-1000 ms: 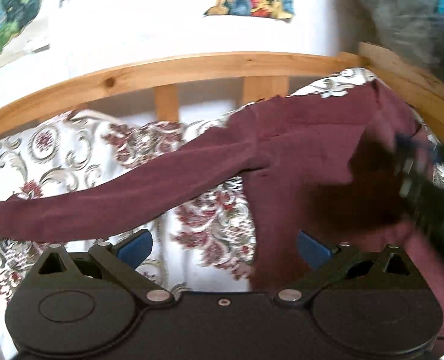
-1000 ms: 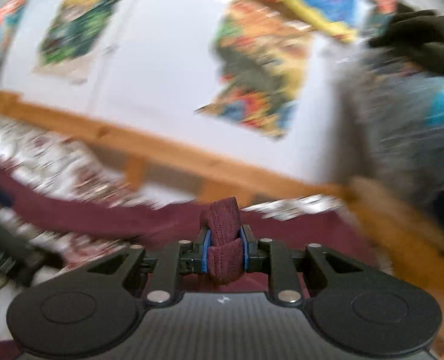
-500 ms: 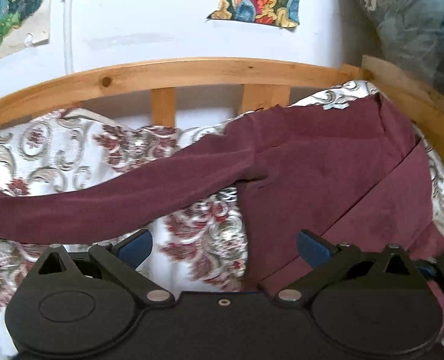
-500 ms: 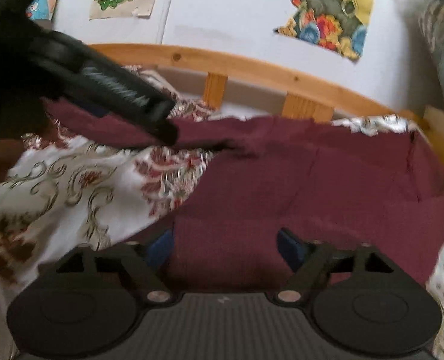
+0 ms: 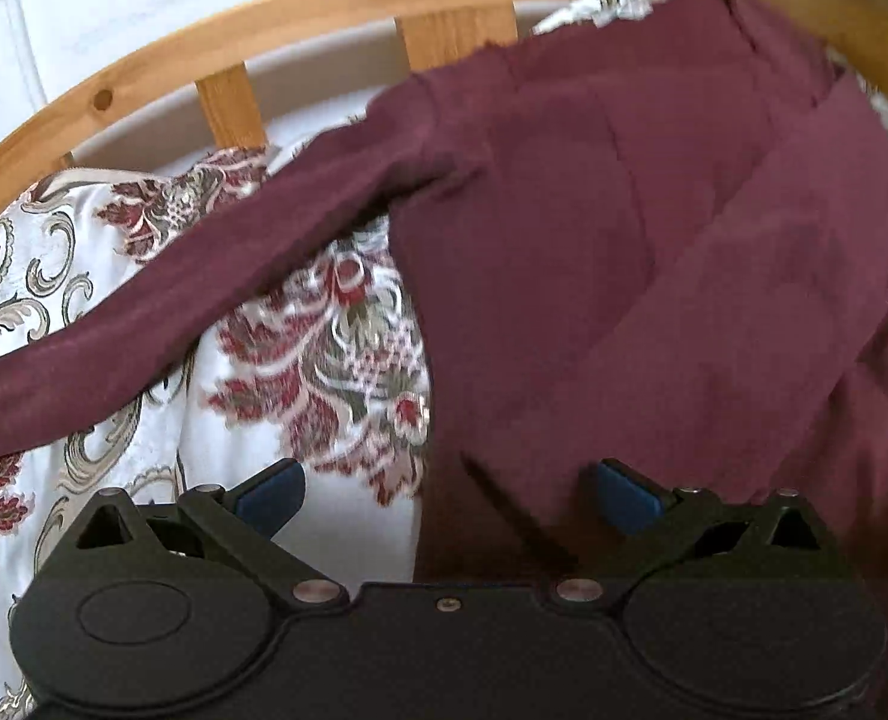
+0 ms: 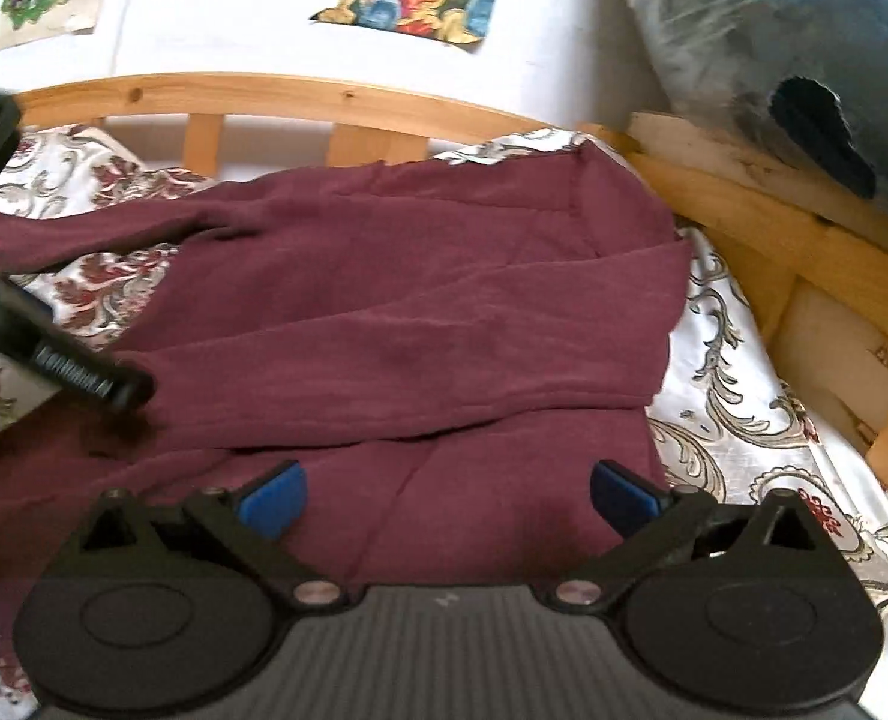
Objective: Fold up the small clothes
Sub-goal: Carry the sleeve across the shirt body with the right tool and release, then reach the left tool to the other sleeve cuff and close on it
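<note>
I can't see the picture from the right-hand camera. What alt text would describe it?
A maroon long-sleeved top lies on a floral bedspread, one sleeve folded across its body, the other stretched left. The right gripper hovers over its lower part, jaws open and empty; the left gripper pokes in from the left. A wooden bed rail runs behind.

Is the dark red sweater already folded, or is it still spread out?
Partly folded. One sleeve lies folded across the sweater body; the other sleeve stretches out over the patterned bedcover.

Maroon top (image 6: pixel 420 300) on white, red-floral patterned bedspread (image 5: pixel 336 348)
</note>
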`<state>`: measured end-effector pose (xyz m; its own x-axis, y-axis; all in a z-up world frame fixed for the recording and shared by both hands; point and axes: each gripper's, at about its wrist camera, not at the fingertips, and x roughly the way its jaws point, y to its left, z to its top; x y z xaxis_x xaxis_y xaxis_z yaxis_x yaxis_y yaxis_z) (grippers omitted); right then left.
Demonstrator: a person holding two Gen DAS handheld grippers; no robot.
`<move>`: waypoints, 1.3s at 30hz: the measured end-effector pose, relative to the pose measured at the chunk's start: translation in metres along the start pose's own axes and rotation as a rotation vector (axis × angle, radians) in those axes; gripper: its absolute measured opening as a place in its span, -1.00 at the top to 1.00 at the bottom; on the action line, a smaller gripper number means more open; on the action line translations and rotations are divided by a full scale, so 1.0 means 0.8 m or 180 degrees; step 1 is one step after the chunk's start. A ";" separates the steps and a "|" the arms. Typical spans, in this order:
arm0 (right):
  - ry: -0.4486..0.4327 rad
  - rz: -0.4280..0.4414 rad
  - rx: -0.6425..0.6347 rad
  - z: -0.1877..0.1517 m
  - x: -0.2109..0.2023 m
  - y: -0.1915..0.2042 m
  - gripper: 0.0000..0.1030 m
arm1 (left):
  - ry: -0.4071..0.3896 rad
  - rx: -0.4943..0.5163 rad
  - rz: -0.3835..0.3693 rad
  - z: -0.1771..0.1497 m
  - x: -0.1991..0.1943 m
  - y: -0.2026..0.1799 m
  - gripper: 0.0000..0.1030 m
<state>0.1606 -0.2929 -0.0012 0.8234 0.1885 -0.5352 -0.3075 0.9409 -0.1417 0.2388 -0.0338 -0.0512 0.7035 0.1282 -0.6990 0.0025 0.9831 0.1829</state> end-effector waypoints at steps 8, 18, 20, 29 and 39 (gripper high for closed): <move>-0.0035 -0.0076 0.0143 -0.013 0.019 -0.008 -1.00 | -0.0044 -0.0006 -0.0112 -0.007 -0.011 0.013 -0.99; -0.0125 -0.0102 0.0115 -0.018 0.015 -0.003 -1.00 | -0.0113 -0.0895 0.0390 -0.022 -0.048 0.128 -0.99; -0.0151 -0.0103 0.0128 -0.018 0.014 -0.004 -1.00 | -0.0070 -0.1006 0.0549 -0.028 -0.053 0.156 -0.99; -0.0226 -0.0141 0.0190 -0.018 0.008 -0.005 -1.00 | -0.0431 -0.1728 0.1652 -0.031 -0.074 0.306 -0.99; -0.0194 -0.0147 0.0151 -0.019 0.012 -0.003 -1.00 | -0.0325 -0.1553 0.1539 0.005 -0.055 0.361 0.25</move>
<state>0.1616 -0.2976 -0.0188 0.8641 0.1600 -0.4771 -0.2467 0.9610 -0.1246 0.2114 0.2441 0.0355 0.6084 0.5773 -0.5445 -0.6312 0.7679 0.1090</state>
